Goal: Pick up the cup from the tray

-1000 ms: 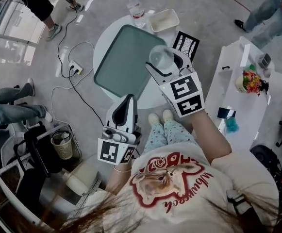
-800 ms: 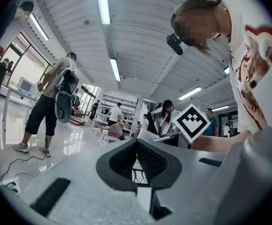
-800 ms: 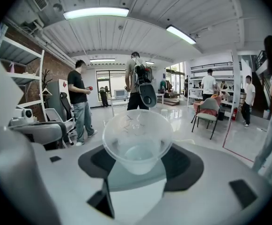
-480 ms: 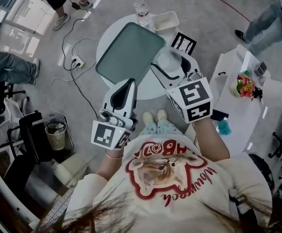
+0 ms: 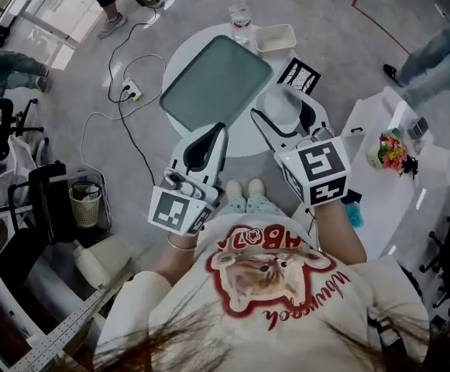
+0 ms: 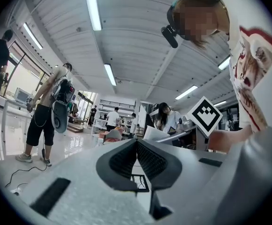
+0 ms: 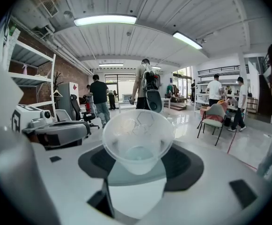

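Observation:
The clear plastic cup [image 5: 280, 108] is off the tray, held in the air just right of the tray's near right corner. My right gripper [image 5: 284, 113] is shut on the cup. In the right gripper view the cup [image 7: 138, 137] sits between the two dark pads of the right gripper [image 7: 138, 150], its wide rim uppermost. The grey-green tray [image 5: 217, 80] lies bare on the round white table [image 5: 244, 134]. My left gripper [image 5: 214, 132] hovers at the table's near edge, below the tray. In the left gripper view the left gripper [image 6: 136, 143] has its pads meeting at the tip with nothing between them.
A water bottle [image 5: 240, 10], a white rectangular dish [image 5: 276, 37] and a black-and-white patterned card [image 5: 298, 74] stand around the tray's far and right sides. A white side table [image 5: 395, 169] with flowers is at the right. A power strip [image 5: 132, 91] with cables and a bin [image 5: 85, 206] are on the floor at left; people stand around.
My right gripper has drawn the cup away from the tray's right edge, to the right and nearer me. The left gripper has risen a little towards the table's edge.

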A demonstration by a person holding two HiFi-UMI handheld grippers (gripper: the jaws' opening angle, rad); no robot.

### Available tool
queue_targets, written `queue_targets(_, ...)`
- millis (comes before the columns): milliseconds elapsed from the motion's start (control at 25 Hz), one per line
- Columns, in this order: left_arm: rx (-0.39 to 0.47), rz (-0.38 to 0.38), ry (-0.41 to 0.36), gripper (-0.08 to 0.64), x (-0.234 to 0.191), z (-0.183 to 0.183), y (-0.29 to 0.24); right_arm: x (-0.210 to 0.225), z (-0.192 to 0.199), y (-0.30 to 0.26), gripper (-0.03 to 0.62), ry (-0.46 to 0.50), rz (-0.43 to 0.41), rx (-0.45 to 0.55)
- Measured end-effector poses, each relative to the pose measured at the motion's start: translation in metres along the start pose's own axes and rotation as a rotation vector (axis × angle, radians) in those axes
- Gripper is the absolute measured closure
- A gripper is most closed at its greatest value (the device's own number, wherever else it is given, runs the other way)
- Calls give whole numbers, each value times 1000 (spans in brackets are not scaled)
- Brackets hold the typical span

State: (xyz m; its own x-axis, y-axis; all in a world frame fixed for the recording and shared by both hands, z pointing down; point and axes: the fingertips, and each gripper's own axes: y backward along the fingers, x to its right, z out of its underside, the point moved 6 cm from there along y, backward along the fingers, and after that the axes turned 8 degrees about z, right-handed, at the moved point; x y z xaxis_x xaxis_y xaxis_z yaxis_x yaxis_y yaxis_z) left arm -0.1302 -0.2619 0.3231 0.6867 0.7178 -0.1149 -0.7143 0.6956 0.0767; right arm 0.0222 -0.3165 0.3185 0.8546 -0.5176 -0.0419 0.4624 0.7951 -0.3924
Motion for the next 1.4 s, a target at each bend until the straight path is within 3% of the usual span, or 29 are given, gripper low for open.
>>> queue_targets(560, 20, -100, -23, 546, 29, 9, 6, 0, 16, 7, 304, 23, -112, 29)
queue_targets(960, 46, -94, -52, 546, 40, 3, 26, -17, 19, 28, 304, 23, -101, 44)
queue_targets(1400, 45, -72, -57, 546, 94, -1, 106, -82, 36, 101, 303, 20, -76, 70)
